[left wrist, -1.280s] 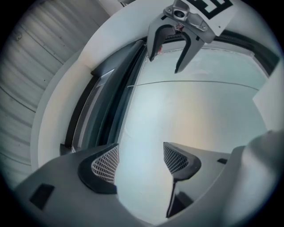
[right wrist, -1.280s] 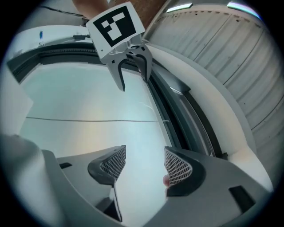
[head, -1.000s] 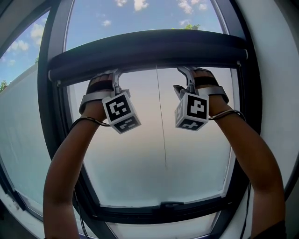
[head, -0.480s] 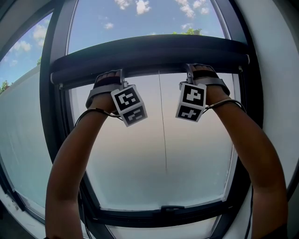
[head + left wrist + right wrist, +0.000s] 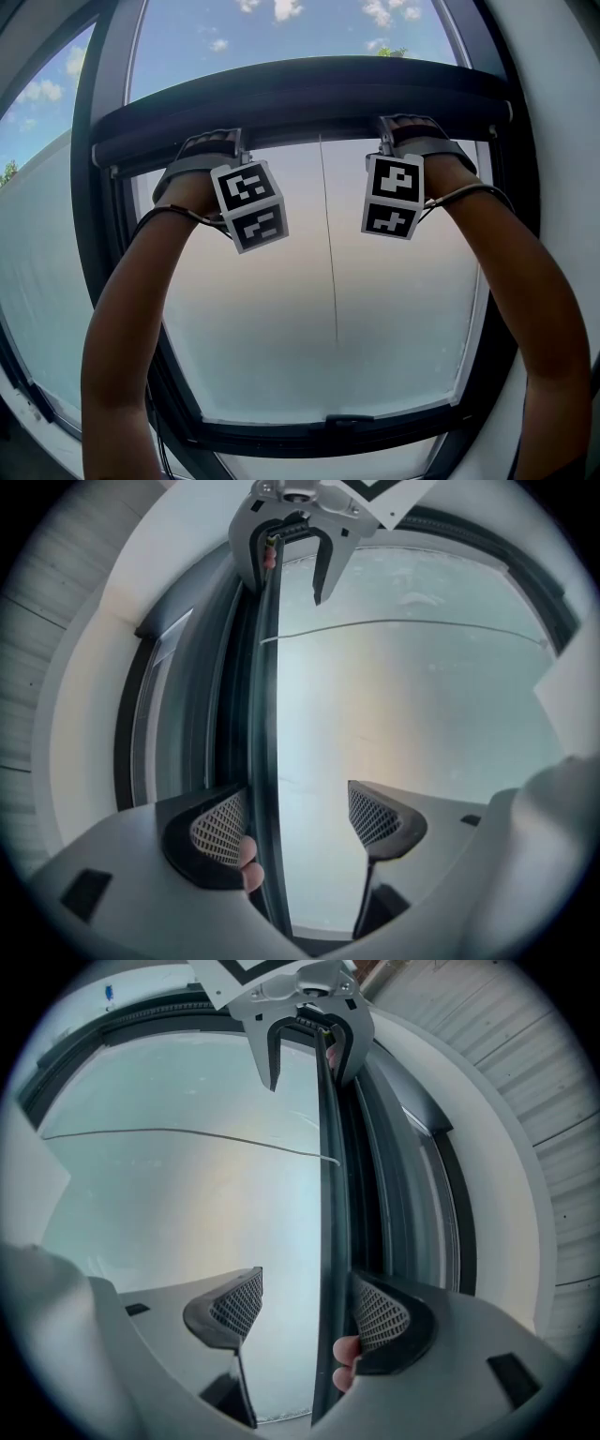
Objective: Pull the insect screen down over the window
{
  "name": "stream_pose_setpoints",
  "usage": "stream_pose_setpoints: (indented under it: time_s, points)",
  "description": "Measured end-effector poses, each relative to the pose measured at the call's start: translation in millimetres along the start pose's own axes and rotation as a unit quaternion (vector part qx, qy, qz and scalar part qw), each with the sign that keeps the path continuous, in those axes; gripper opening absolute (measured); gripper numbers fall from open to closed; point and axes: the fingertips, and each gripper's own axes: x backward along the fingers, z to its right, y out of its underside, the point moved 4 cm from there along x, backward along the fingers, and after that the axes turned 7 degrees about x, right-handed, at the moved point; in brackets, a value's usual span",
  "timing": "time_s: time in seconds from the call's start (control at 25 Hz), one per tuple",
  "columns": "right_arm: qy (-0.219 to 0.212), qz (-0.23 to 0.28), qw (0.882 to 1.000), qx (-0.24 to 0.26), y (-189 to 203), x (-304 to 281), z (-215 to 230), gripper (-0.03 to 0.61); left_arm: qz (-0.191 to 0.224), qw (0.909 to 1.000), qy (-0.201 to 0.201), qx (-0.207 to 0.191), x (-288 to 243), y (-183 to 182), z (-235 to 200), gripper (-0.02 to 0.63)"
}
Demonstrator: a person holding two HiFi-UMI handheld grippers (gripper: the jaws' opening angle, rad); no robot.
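Observation:
The screen's dark pull bar (image 5: 300, 98) spans the window frame (image 5: 94, 234) high up. A thin cord (image 5: 328, 244) hangs from its middle. My left gripper (image 5: 220, 142) and right gripper (image 5: 398, 127) are both raised to the bar's lower edge, a hand behind each. In the left gripper view the bar's edge (image 5: 267, 714) runs between the jaws, against the left pad (image 5: 220, 827); the left gripper (image 5: 298, 819) is open. In the right gripper view the bar (image 5: 330, 1194) lies by the right pad (image 5: 380, 1316); the right gripper (image 5: 309, 1312) is open too.
Blue sky with clouds (image 5: 281, 28) shows above the bar; the pane below (image 5: 319, 319) looks pale and hazy. The frame's bottom rail (image 5: 328, 427) carries a small handle. A white wall (image 5: 562, 112) flanks the window on the right.
Both grippers have moved up closer against the bar's lower edge and their marker cubes have tilted. The bar sits at about the same height in the window.

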Motion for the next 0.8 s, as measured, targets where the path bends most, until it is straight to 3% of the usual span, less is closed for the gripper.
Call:
stream_pose_setpoints:
  time_s: [0.12, 0.32, 0.6, 0.8]
  points:
    - [-0.015, -0.006, 1.000, -0.006, -0.6, 0.8, 1.4, 0.273, 0.005, 0.9999, 0.014, 0.002, -0.6, -0.1, -0.3, 0.316]
    - [-0.015, -0.002, 1.000, -0.014, -0.7, 2.4, -0.8, 0.273, 0.029, 0.9994, -0.011, 0.018, -1.2, 0.2, 3.1, 0.316]
    - [-0.037, 0.003, 0.999, -0.013, -4.7, 14.6, -23.8, 0.273, 0.039, 0.9970, 0.056, 0.036, 12.6, 1.3, 24.3, 0.316]
    - [-0.049, 0.014, 0.999, -0.015, -13.2, 21.0, -35.1, 0.273, 0.035, 0.9974, 0.057, 0.027, 18.2, 9.8, 40.4, 0.316]
